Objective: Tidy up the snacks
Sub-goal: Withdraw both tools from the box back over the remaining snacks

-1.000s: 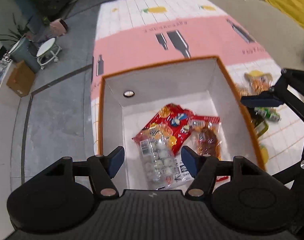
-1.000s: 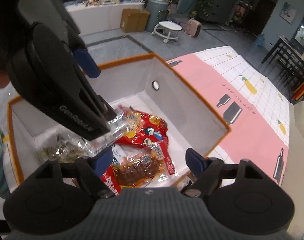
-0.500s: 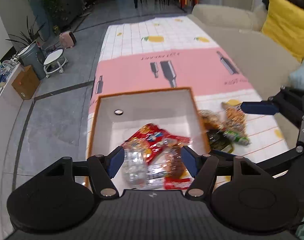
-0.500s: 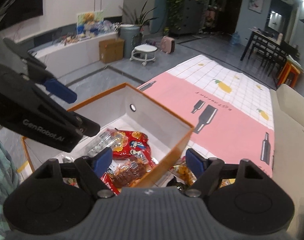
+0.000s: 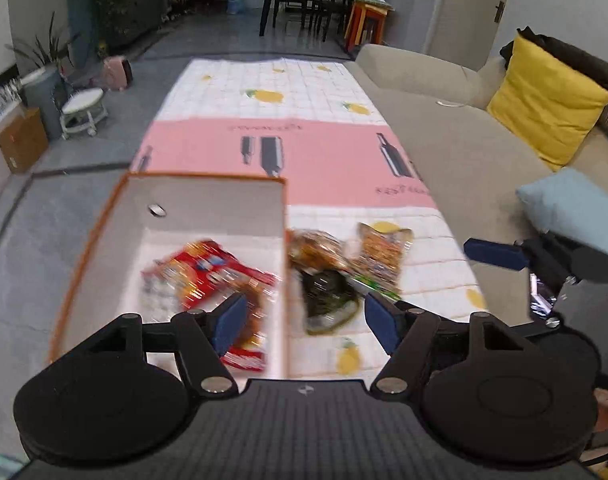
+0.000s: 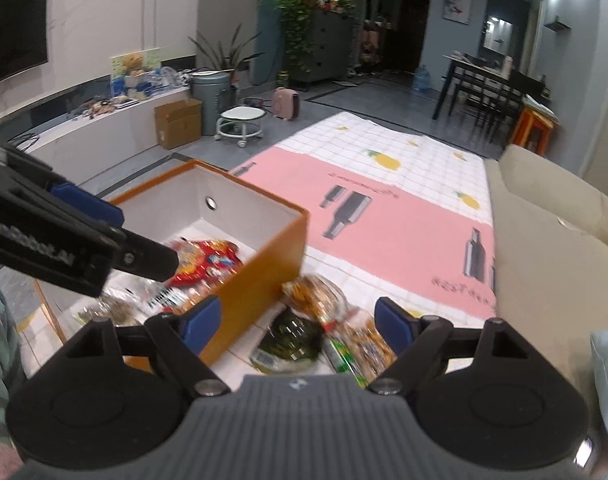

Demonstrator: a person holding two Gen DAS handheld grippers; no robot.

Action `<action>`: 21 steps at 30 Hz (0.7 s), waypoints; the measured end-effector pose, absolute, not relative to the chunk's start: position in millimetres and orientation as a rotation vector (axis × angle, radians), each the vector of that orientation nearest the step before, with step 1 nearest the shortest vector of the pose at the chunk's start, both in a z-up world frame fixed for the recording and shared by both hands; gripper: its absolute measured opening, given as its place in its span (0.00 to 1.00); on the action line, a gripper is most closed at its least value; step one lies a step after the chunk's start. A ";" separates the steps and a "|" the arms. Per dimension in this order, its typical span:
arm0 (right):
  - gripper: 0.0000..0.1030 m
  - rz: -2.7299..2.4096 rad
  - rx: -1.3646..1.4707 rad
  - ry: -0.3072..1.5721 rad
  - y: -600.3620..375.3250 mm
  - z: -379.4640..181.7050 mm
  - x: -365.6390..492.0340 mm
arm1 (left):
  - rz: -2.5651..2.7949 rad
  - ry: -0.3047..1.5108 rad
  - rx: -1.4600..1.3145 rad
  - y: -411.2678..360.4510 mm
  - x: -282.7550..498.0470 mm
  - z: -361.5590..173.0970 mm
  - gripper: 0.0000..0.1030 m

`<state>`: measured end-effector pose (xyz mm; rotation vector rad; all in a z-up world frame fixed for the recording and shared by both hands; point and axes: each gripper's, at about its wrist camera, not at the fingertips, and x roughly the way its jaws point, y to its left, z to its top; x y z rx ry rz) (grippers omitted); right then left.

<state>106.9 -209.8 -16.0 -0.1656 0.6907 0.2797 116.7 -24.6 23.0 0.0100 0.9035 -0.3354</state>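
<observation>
A white box with an orange rim [image 5: 204, 178] sits on the mat and holds a red snack pack [image 5: 212, 276] and other packets. To its right lie a brown snack bag [image 5: 315, 248], a dark green pack [image 5: 327, 296] and an orange pack [image 5: 383, 252]. My left gripper [image 5: 305, 320] hovers over the box's right wall, its jaws opening with nothing gripped. My right gripper [image 6: 298, 324] hangs above the dark green pack [image 6: 292, 336] beside the box [image 6: 264, 268]; its jaws are also opening and hold nothing.
A pink and white mat [image 5: 323, 152] covers the floor. A beige sofa [image 5: 463, 128] with a yellow cushion [image 5: 543, 100] and a light blue cushion [image 5: 567, 208] runs along the right. A white stool [image 6: 240, 120] and a cardboard box [image 6: 178, 122] stand further off.
Both grippers have risen out of the box and shifted right towards the loose packs on the mat. The snacks in the box stay where they were.
</observation>
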 end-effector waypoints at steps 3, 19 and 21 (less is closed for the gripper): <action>0.79 0.243 -0.145 0.707 -225.8 -28.4 100.0 | -0.370 0.913 0.017 -40.0 112.0 12.7 0.77; 0.75 0.100 -0.120 0.795 -285.5 -109.5 106.5 | -0.587 0.882 0.352 -109.3 132.2 -37.3 0.77; 0.74 0.112 -0.132 0.803 -285.2 -114.0 110.6 | -0.606 0.882 0.395 -112.7 138.1 -41.0 0.77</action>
